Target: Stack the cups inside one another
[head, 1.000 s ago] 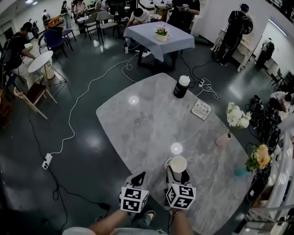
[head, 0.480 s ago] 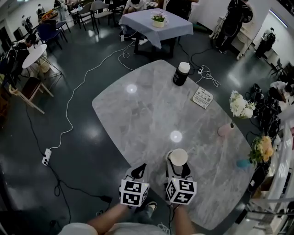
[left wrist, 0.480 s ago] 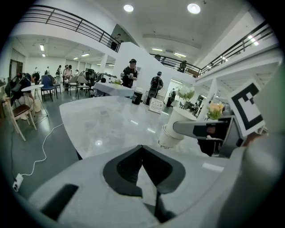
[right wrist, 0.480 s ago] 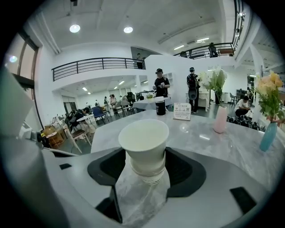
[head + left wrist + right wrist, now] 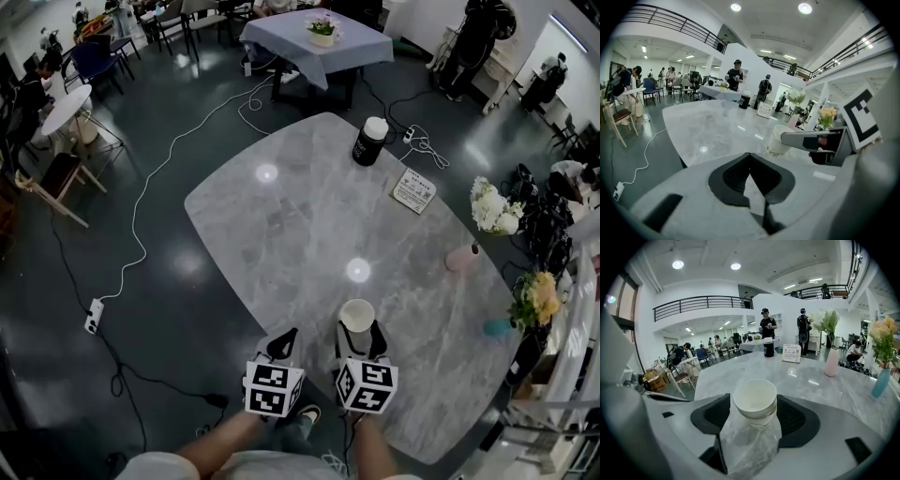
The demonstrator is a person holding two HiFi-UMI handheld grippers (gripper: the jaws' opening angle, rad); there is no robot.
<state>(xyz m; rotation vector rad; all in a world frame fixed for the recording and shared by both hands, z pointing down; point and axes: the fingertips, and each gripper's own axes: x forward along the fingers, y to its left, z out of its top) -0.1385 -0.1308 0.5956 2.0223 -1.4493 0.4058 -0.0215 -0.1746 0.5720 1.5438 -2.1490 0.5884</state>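
A head view looks steeply down on a grey marble table (image 5: 309, 225) in a busy hall, with both hand-held grippers at the lower centre of the frame. The right gripper (image 5: 360, 336) has its jaws spread as wide as they go; they have just been opening, and a white paper cup (image 5: 358, 315) stands upright on the table between them, gripped by neither. In the right gripper view a second rim shows just under the top one, so this looks like cups already nested. The left gripper (image 5: 284, 339), just left of it, is empty with its jaw tips brought together. The main risk, judged from here, is the pull-back. The pads sit very near the cup's wall, so drawing the gripper away crooked could catch the rim and tip or drag the light stack. The stack stands toward the table's near edge, so a push that way might send it off. If the inner cup sits crooked, it could spring up. The gap between pads and cup is too thin to make out. The cup's base is hidden by the jaws in the head view, and the number of cups in the stack cannot be counted. No loose cup is visible anywhere else on the table.
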